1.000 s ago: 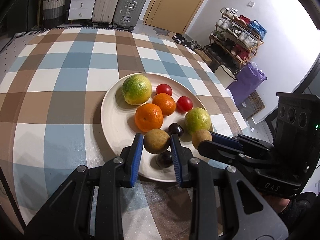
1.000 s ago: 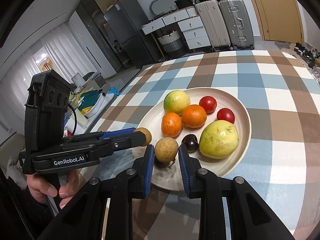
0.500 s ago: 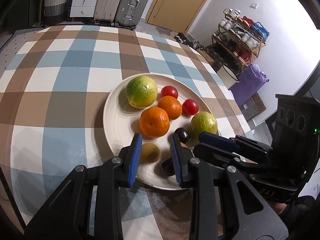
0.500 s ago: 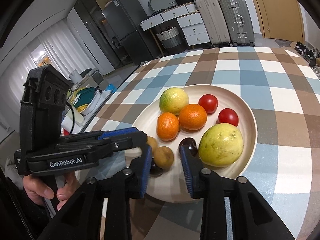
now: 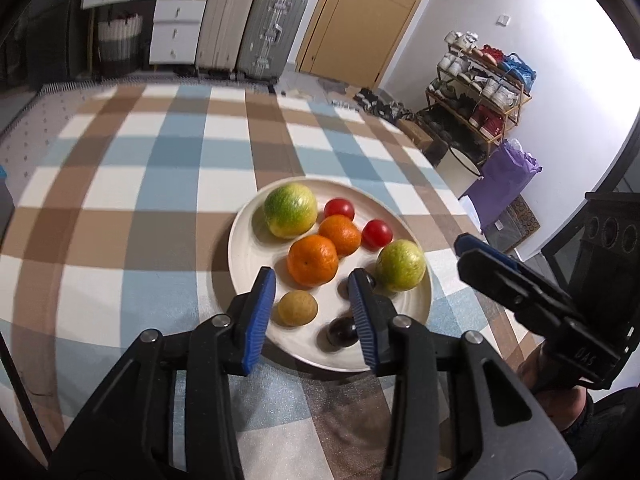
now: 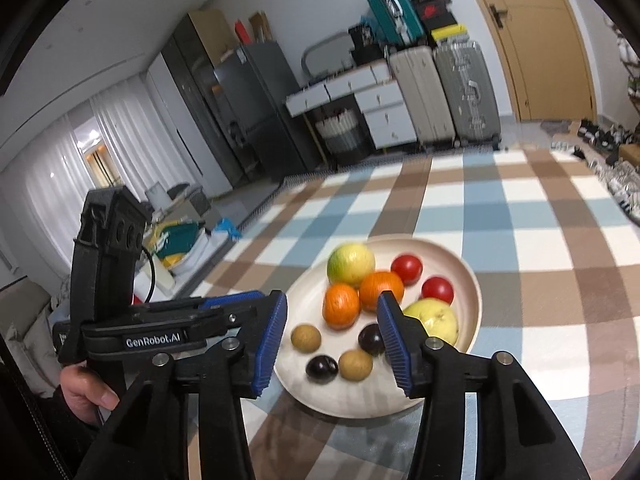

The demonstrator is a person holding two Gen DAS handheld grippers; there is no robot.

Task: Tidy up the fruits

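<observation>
A cream plate (image 5: pixel 248 248) on the checked cloth holds a green-yellow citrus (image 5: pixel 290 210), two oranges (image 5: pixel 313 259), two tomatoes (image 5: pixel 377 233), a pale guava (image 5: pixel 401 265), a brown longan (image 5: pixel 298 308) and a dark plum (image 5: pixel 340 332). My left gripper (image 5: pixel 311 280) hangs over the plate's near edge, jaws opening; the longan lies below between the fingers, untouched. My right gripper (image 6: pixel 332 300) hovers over the same plate (image 6: pixel 474 292), jaws opening, gripping nothing. Below it lie two longans (image 6: pixel 355 365) and two plums (image 6: pixel 322 368). Each gripper shows in the other's view: right gripper (image 5: pixel 466 252), left gripper (image 6: pixel 248 304).
The table's right edge drops off beside a purple bag (image 5: pixel 502 188) and a shoe rack (image 5: pixel 480 80). Suitcases (image 5: pixel 248 20) and drawers stand beyond the far edge. A person's hand (image 6: pixel 86 392) holds the left gripper's handle. Checked cloth (image 5: pixel 120 200) spreads left of the plate.
Both grippers were shut on a brown longan each. Both have let go, the longans now lie on the plate, the jaws have widened and both grippers have lifted back a little.
</observation>
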